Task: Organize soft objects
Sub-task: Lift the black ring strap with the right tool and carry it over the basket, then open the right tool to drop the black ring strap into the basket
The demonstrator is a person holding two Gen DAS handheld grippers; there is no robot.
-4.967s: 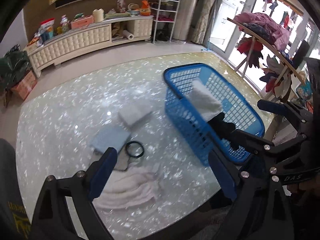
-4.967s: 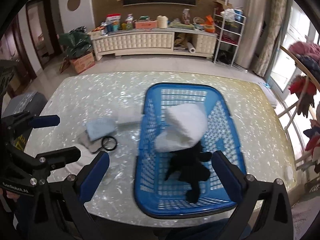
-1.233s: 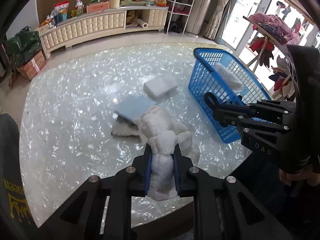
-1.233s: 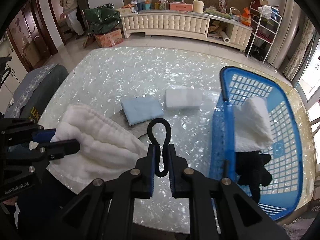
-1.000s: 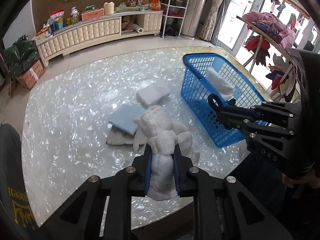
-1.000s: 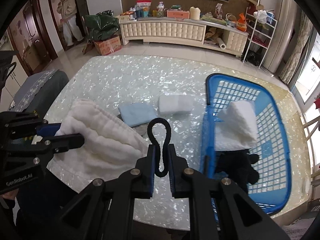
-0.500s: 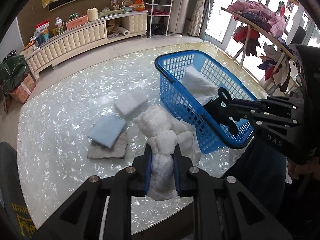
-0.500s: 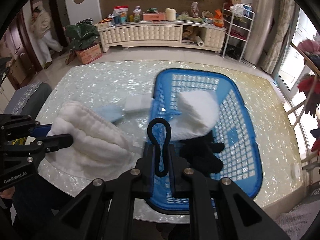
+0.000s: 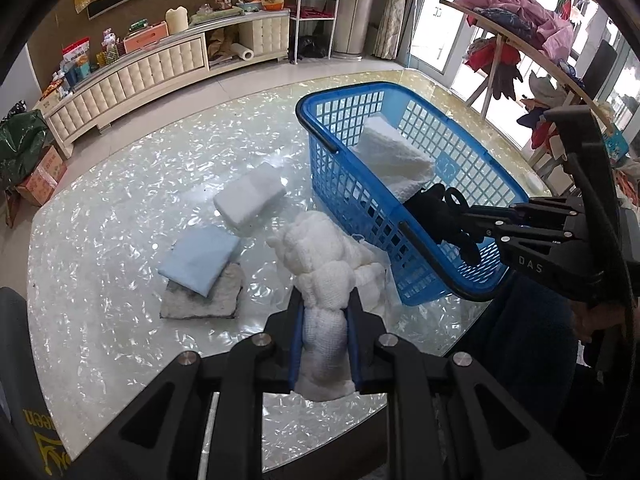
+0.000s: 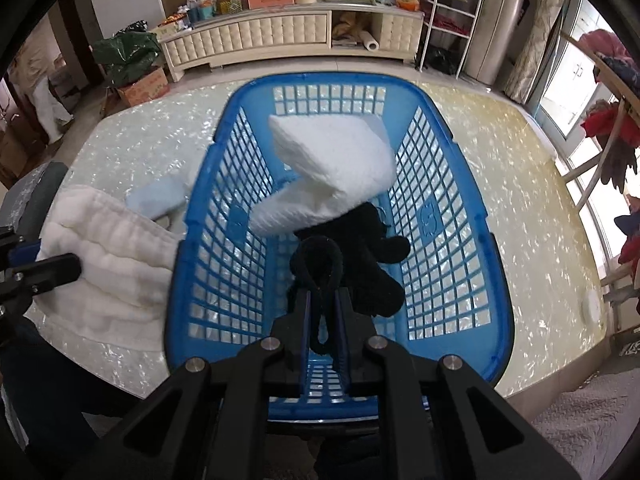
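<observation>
My left gripper (image 9: pixel 325 330) fingers are clamping a bunched white towel (image 9: pixel 320 258), its loose end draping ahead of them beside the blue basket (image 9: pixel 352 184) on the bench (image 9: pixel 100 240). My right gripper (image 10: pixel 322 322) fingers are pinching a black hair tie (image 10: pixel 318 262) over the basket interior, a black garment (image 10: pixel 370 270) and folded white cloth (image 10: pixel 332 168) just beyond them

The white letters "DAS" are printed on the black body of the right gripper (image 9: pixel 452 211), behind its jaws. Yellow lettering on a dark cloth (image 9: pixel 42 446) left of the left jaws cannot be read.
</observation>
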